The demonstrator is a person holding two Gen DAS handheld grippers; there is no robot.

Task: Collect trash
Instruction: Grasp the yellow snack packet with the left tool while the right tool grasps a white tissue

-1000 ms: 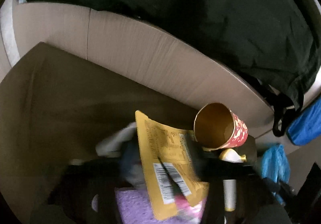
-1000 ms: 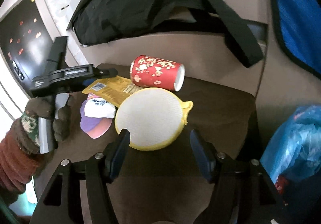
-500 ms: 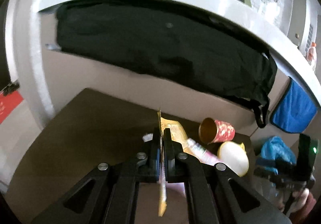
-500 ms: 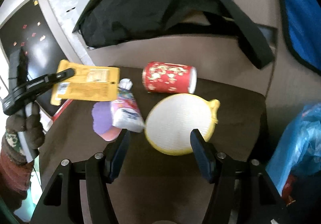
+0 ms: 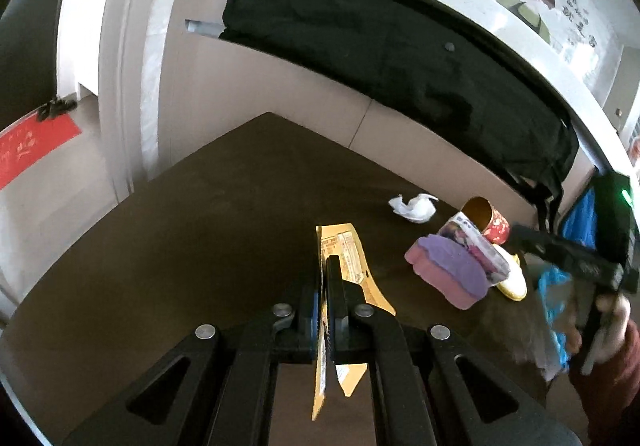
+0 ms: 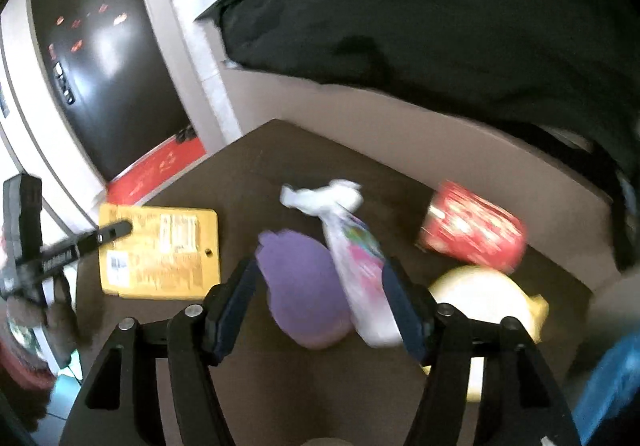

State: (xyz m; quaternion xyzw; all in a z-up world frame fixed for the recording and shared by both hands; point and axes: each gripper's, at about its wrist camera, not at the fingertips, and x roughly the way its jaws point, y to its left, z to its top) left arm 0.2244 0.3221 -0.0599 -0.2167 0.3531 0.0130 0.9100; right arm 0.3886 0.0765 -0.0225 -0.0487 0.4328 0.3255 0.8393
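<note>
Left tongs (image 5: pixel 326 270): jaws together, clamped on the yellow packet (image 5: pixel 344 258); the packet was edge-on between the pads and clear of the table top.
Right tongs (image 6: pixel 320 298): jaws apart and opening; nothing pressed by the pads. Purple sponge (image 6: pixel 304 286) and white-pink wrapper (image 6: pixel 360 270) sat in the gap as seen from the right wrist; contact could not be told, picture blurred.
Yellow packet, handling: judged light, thin and floppy, probably slick film. Grip sat near one short edge; the free end would likely sag or flutter, so a hold further in from the edge looked safer.
Yellow packet, place: in the right wrist view (image 6: pixel 160 250) it hung over the left edge of the brown table (image 6: pixel 248 166), the left tongs' finger across its upper left corner.
Remaining trash: crumpled white tissue (image 5: pixel 414 204) toward the far edge; red paper cup (image 5: pixel 488 220) on its side near the far right corner; yellow round lid (image 6: pixel 484 302) at the right edge, beside the sponge.
Cup, handling: judged light and easily crushed; take by the rim wall.
Sponge, handling: soft, compressible; take across its narrow sides.
Blue bag (image 5: pixel 554 302): off the right edge, by the person's hand.
</note>
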